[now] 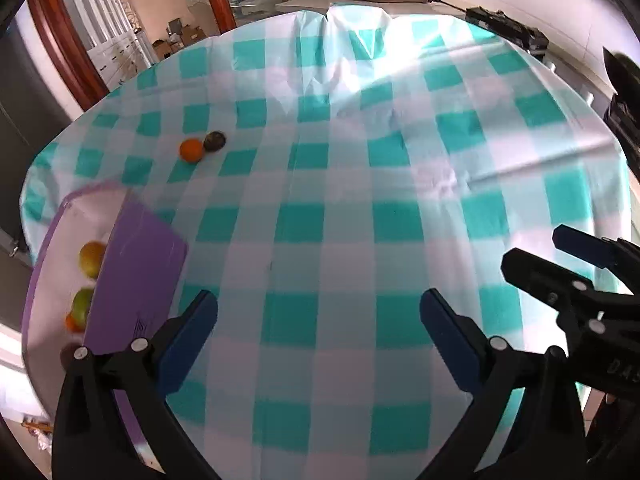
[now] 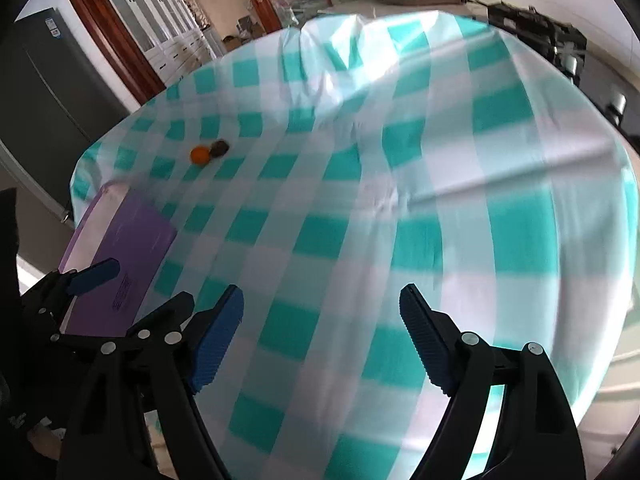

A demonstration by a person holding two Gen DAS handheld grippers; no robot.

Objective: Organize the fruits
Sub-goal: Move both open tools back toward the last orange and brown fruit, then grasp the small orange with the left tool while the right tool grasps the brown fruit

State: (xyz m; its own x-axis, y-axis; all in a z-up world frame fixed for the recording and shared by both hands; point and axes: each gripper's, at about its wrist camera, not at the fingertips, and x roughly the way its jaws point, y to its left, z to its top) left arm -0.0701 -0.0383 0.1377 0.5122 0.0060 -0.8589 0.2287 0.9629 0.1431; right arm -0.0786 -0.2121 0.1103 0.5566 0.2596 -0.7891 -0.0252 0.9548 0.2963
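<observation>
Two spread grippers (image 1: 318,314) (image 2: 322,316); purple bin's (image 2: 132,248) dark print illegible

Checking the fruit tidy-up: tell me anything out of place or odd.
Two fruits lie loose on the checked tablecloth: an orange touching a dark fruit, beyond the purple box that holds the others. The cloth is rumpled at the far side. Both tongs are open, empty.

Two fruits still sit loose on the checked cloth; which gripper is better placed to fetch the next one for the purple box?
Probably left. The left gripper is open, beside the purple box, on the side where the orange and dark fruit lie. The right gripper, also open, sits farther right.
</observation>
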